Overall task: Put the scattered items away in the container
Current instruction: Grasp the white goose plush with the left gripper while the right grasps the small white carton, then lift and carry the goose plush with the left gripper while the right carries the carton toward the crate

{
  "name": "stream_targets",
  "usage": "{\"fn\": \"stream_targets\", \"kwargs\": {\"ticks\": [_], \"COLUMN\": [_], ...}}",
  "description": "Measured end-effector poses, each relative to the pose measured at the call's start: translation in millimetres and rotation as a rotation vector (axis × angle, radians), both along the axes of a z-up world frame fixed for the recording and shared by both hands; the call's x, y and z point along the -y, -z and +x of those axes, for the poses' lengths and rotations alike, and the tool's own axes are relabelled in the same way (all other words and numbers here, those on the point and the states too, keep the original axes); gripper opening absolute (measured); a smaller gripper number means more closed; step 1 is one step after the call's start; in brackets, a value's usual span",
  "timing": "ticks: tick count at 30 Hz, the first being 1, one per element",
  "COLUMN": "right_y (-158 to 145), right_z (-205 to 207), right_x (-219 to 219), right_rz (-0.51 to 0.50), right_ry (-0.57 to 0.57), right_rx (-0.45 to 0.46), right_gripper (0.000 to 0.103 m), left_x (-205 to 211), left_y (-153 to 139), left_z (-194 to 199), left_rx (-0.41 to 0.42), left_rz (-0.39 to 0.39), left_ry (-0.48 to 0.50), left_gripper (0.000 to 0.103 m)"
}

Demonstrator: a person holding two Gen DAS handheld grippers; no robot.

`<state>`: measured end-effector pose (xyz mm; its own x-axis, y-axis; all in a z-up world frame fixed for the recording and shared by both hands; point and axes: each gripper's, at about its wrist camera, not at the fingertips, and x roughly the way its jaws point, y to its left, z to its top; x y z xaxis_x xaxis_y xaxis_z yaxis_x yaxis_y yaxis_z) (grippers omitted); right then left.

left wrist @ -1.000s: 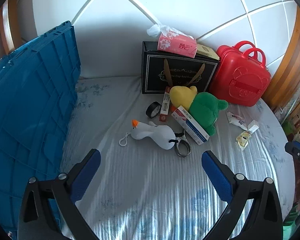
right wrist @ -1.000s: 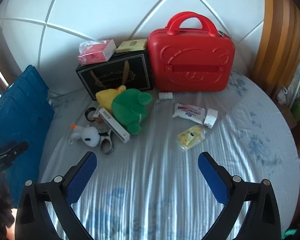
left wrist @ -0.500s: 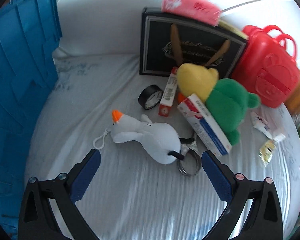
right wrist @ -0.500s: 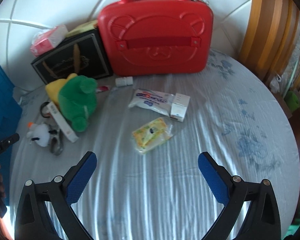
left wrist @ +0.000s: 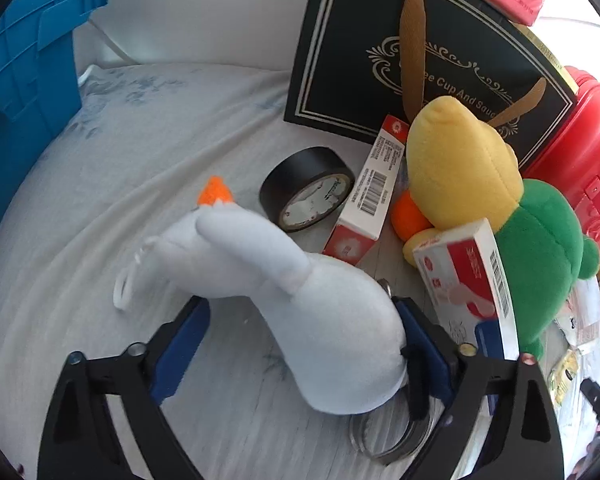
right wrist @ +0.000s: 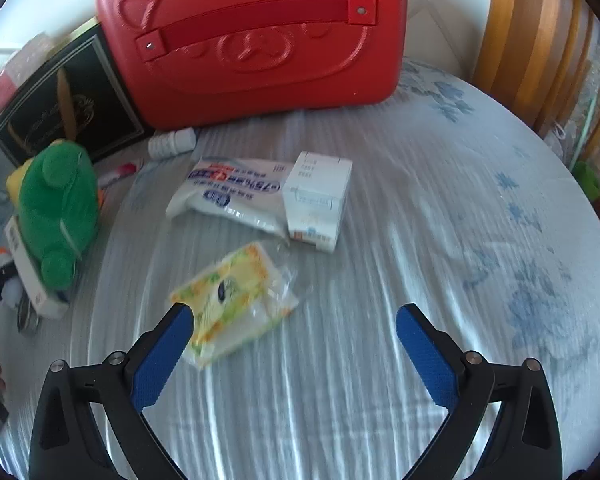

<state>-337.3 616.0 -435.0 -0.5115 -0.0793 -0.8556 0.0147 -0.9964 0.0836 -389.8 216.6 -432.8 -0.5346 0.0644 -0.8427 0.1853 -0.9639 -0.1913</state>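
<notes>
My left gripper is open, with its jaws on either side of the body of a white goose plush with an orange beak that lies on the bed. The right pad touches or nearly touches the plush. A blue crate stands at the far left. My right gripper is open and empty just above the bed, with a yellow-green plastic packet at its left fingertip. A white wipes pouch and a small white box lie beyond it.
Near the goose lie a black tape roll, two red-and-white boxes, a metal ring and a yellow and green plush. A black gift box and a red case stand at the back.
Both grippers have moved forward and down. The left gripper now straddles the goose plush. The right gripper has closed in on the yellow-green packet.
</notes>
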Motion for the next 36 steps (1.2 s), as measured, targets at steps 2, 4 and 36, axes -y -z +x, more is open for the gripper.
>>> {"fn": "stream_targets", "kwargs": {"ticks": [2,4,36], "right_y": [-0.2,1.7,-33.8], "right_z": [-8.6,-17.7,26.1], "right_x": [-3.2,-6.7,-19.3], "right_rz": [-0.005,-0.005,0.016], "right_ry": [0.016,0.035,0.078], "right_rx": [-0.021,-0.032,-0.01], "right_gripper": [0.103,0.103,0.03], "left_x": [-2.6,-4.0,17.2], "left_y": [-1.9,-3.3,-67.8], "left_z": [0.1,1.7,105.4], "left_rx": [-0.015,-0.023,-0.056], "left_rz": [0.006,0.022,0.092], "left_ry": [0.024,0.045,0.105], "left_gripper": [0.065,0.055,0.051]}}
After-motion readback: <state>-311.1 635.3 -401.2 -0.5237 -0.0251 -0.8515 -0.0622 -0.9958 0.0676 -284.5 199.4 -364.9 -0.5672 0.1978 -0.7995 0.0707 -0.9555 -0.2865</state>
